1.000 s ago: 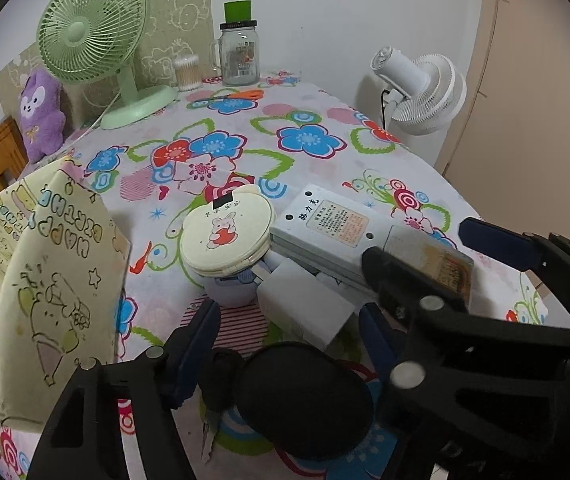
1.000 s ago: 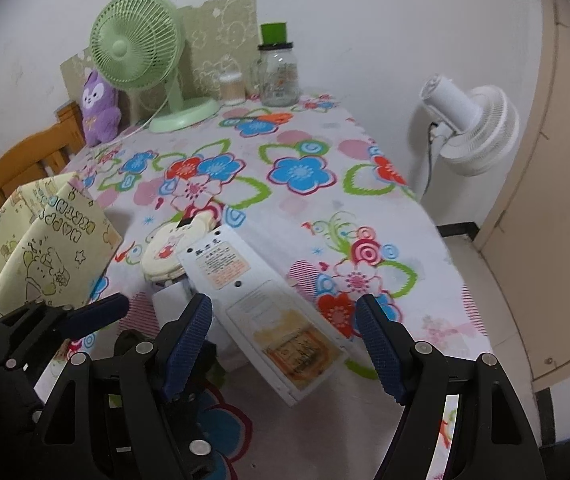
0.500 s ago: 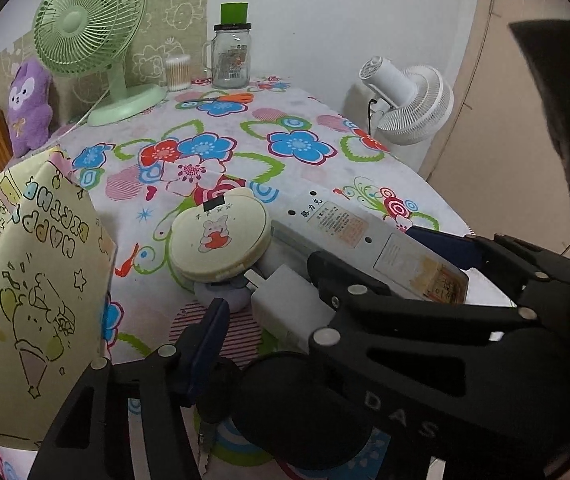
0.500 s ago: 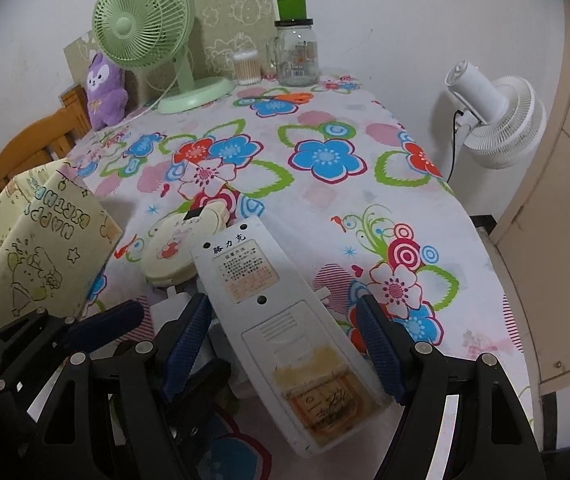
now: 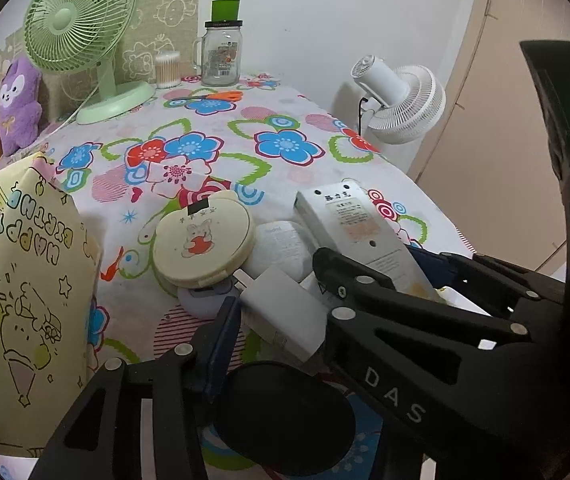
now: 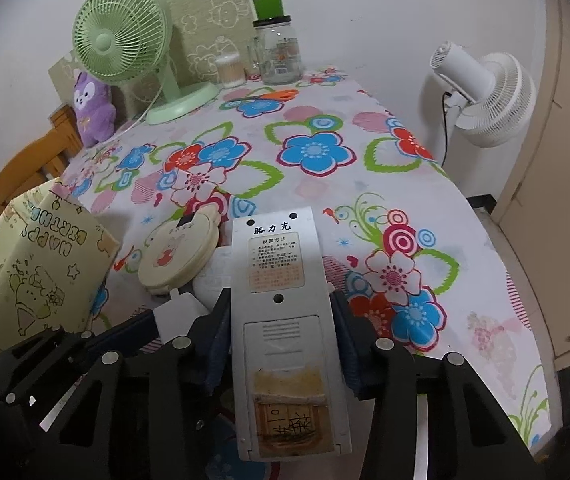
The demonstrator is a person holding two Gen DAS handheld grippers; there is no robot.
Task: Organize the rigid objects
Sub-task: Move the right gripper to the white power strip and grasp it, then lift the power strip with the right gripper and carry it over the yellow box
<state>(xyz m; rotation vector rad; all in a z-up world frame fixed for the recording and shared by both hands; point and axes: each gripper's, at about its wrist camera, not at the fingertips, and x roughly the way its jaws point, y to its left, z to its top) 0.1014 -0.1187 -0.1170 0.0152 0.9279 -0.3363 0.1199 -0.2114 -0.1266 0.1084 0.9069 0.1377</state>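
A long white remote control lies label side up between my right gripper's blue pads. Both pads press its sides as the jaws are closing. In the left wrist view the right gripper crosses the frame and hides the left gripper's right finger. My left gripper is closing with a white charger between its jaws. Its left pad sits at the charger's edge. Whether the charger is pinched I cannot see. A black disc lies just below.
A cream round case with a rabbit leans on a lilac object beside the charger. A yellow gift bag stands at the left. At the far end are a green fan, a glass jar and orange scissors. A white fan stands beyond the table's right edge.
The right jaws came in from wide apart onto the remote, which turned lengthwise between them. The left jaws narrowed around the charger. The right gripper moved across the left wrist view.
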